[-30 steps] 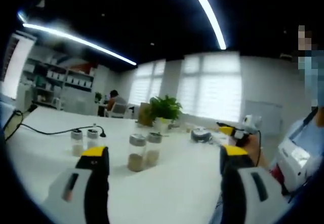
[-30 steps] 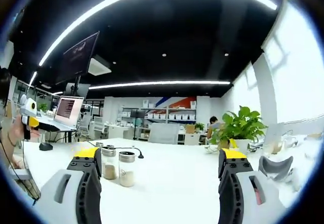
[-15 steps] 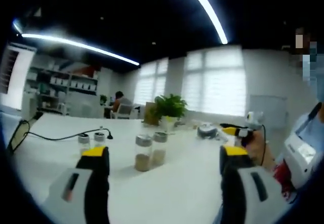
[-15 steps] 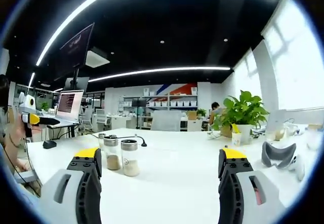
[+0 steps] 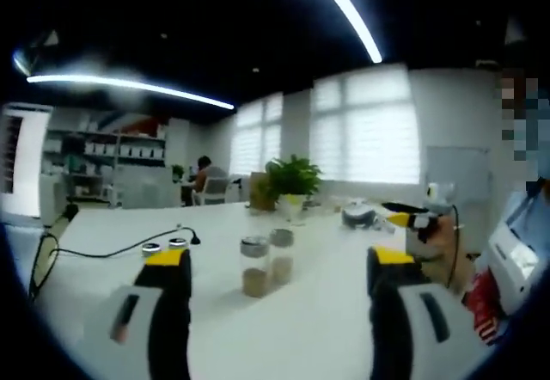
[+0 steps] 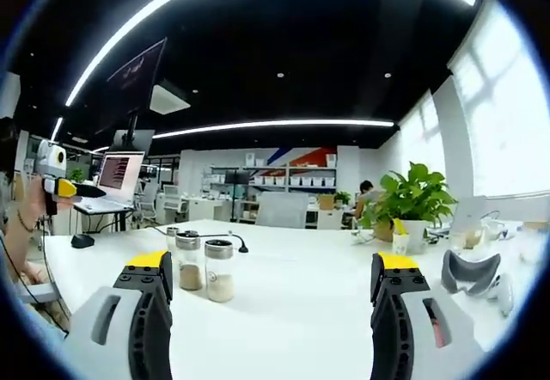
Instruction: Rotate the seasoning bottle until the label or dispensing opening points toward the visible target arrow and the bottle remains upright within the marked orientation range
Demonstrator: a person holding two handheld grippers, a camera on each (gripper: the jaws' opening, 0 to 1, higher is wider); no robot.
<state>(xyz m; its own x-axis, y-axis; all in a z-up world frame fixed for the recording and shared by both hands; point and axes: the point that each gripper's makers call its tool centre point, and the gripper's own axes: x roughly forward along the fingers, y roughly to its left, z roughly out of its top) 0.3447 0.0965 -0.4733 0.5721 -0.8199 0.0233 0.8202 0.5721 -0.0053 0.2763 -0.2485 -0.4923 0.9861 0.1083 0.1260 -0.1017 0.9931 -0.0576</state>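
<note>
Both grippers are wide open and empty — the left gripper (image 5: pixel 273 264) and right gripper (image 6: pixel 271 268). The seasoning bottle (image 6: pixel 220 271) stands ahead of the right gripper, nearer its left jaw. Centre the jaws around the bottle's body before closing — then turn it without tilting.

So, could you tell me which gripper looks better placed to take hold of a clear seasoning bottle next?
Probably the left gripper: its jaws are open with the clear, silver-capped seasoning bottles framed between them. From the right gripper, also open, they sit off towards its left jaw.
</note>
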